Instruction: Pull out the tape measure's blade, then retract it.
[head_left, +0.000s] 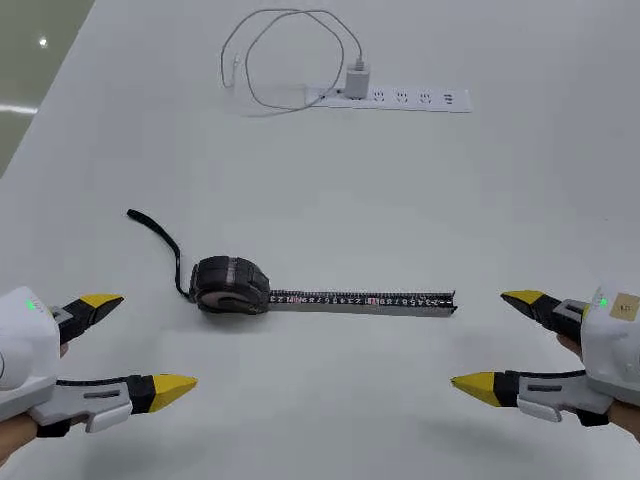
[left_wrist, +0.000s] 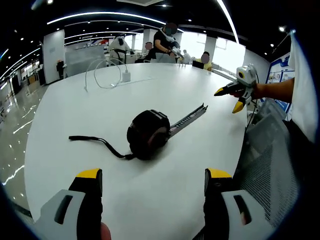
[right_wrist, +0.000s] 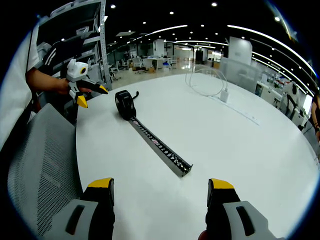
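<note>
The tape measure (head_left: 232, 285) is laid near centre of the white surface (head_left: 420, 200), blade (head_left: 365, 300) drawn out toward 3 o'clock, so pull-out is judged done w/ retraction not yet made. Its wrist strap (head_left: 160, 240) is trailed toward 10 o'clock. At approx. 8 o'clock of the case the left hand-held gripper (head_left: 152, 340) is held, and at 4 o'clock of the blade tip the right hand-held gripper (head_left: 483, 338). Both are spread wide, nothing pinched, clear of the tape, prob. staged to steady case and guide tip. A power strip (head_left: 400, 97) is seen at 12 o'clock, well apart.
</note>
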